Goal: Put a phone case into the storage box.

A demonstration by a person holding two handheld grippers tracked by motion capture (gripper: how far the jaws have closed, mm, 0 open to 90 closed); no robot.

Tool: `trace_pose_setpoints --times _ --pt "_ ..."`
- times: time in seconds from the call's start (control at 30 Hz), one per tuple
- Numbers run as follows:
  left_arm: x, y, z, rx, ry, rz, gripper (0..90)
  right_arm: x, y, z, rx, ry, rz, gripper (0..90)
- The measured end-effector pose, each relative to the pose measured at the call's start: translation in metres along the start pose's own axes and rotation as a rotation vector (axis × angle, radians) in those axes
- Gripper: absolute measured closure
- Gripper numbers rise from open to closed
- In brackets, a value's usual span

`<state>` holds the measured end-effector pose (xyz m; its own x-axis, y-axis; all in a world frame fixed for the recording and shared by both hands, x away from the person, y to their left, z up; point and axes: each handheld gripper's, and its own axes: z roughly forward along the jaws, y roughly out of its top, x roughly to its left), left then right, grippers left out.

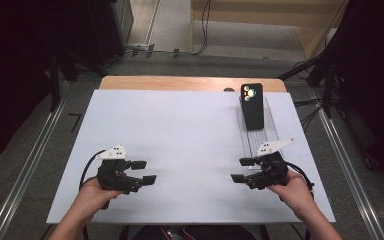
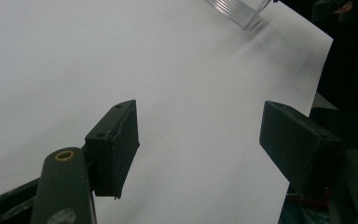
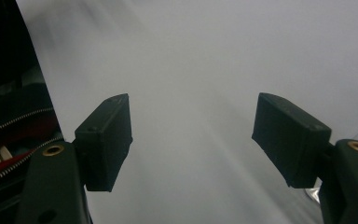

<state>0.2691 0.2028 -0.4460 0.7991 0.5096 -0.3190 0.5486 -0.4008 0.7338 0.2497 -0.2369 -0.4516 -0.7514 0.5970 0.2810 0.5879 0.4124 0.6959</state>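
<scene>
A black phone [image 1: 253, 105] with a round camera cluster leans upright on a clear ribbed stand [image 1: 258, 134] at the right of the white sheet [image 1: 180, 130]. My left gripper [image 1: 144, 171] hovers over the sheet's near left part, jaws apart and pointing right, with nothing between them [image 2: 198, 144]. My right gripper [image 1: 242, 170] sits near the stand's front end, pointing left. Its jaws are apart over bare white sheet [image 3: 193, 144]. A corner of the clear stand [image 2: 237, 10] shows at the top of the left gripper view.
The white sheet covers a wooden table [image 1: 190, 82] whose far edge shows. Metal rails [image 1: 25, 170] run along both sides on the floor. Cables [image 1: 310, 107] lie off the right edge. A red zipped bag [image 3: 9, 140] lies below the table's near edge.
</scene>
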Motion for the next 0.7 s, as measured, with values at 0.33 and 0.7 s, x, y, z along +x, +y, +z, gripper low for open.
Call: trace_pose_setpoints --times 0.33,0.7 --pt "0.001 -0.004 -0.001 0.003 0.005 -0.007 28.4 0.0 -0.012 0.001 0.027 0.007 -0.012 25.2" --pt "0.002 -0.004 -0.001 0.004 0.004 -0.008 28.4 -0.003 -0.013 0.003 0.027 0.017 -0.008 25.0"
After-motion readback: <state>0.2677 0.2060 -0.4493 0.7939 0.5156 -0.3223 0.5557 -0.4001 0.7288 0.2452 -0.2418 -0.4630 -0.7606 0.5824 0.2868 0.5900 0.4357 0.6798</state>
